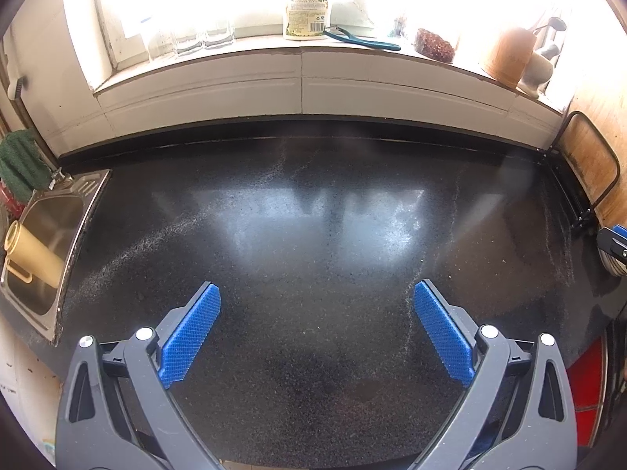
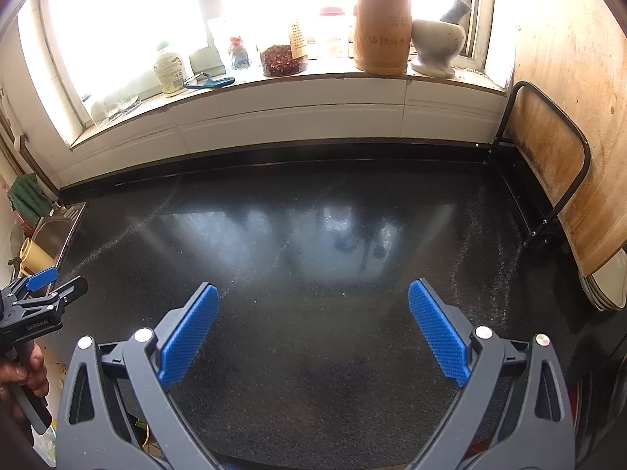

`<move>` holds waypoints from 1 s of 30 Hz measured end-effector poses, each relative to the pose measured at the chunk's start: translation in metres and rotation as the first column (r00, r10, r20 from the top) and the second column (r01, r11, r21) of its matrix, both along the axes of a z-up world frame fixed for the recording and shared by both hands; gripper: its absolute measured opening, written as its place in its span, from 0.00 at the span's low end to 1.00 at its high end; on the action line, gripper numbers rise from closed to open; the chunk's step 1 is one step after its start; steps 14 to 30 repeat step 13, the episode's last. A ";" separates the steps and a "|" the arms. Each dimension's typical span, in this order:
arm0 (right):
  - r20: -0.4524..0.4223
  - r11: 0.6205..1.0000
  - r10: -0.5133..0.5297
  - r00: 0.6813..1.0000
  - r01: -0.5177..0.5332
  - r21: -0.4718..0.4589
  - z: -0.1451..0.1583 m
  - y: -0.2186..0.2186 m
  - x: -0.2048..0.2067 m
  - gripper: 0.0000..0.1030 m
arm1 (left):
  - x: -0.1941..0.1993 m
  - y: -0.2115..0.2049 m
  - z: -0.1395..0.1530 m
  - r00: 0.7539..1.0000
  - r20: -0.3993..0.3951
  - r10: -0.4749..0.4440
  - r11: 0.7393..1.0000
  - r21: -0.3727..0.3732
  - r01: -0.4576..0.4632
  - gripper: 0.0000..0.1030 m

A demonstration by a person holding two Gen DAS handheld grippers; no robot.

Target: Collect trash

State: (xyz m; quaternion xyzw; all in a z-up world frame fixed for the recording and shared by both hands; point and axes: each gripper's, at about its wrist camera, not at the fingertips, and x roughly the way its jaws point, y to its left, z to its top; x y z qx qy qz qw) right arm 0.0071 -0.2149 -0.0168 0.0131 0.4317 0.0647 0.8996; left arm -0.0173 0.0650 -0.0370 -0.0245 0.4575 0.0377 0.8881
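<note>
My left gripper (image 1: 317,293) is open and empty, held above the black speckled countertop (image 1: 313,215). My right gripper (image 2: 313,293) is also open and empty above the same countertop (image 2: 313,235). The left gripper also shows at the left edge of the right wrist view (image 2: 43,286), held by a hand. A tip of the right gripper shows at the right edge of the left wrist view (image 1: 615,241). No piece of trash is plain on the countertop; only a few tiny crumbs (image 2: 344,294) lie on it.
A steel sink (image 1: 47,243) with a yellow cup (image 1: 31,258) lies at the left. The windowsill holds a bottle (image 1: 307,15), a peeler (image 1: 364,39), a jar (image 2: 280,58), a wooden utensil holder (image 2: 382,33) and a mortar (image 2: 437,47). A cutting board in a rack (image 2: 556,172) and stacked plates (image 2: 607,286) stand at the right.
</note>
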 end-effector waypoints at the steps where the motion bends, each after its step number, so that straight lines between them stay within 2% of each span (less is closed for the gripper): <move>1: 0.000 1.000 0.000 1.000 0.000 -0.001 0.000 0.000 0.000 0.92 | 0.000 0.000 0.001 1.000 0.007 -0.003 1.000 0.006 0.003 0.93; 7: -0.003 1.000 -0.002 1.000 0.002 0.001 -0.001 0.000 0.003 0.92 | 0.004 0.000 0.002 1.000 0.015 -0.010 1.000 0.005 0.010 0.93; 13: -0.011 1.000 0.006 1.000 -0.006 0.010 -0.012 -0.003 0.012 0.92 | 0.011 0.004 -0.007 1.000 -0.002 -0.018 0.999 -0.030 0.018 0.93; 30: -0.011 1.000 0.006 1.000 -0.006 0.010 -0.012 -0.003 0.012 0.92 | 0.011 0.004 -0.007 1.000 -0.002 -0.018 0.999 -0.030 0.018 0.93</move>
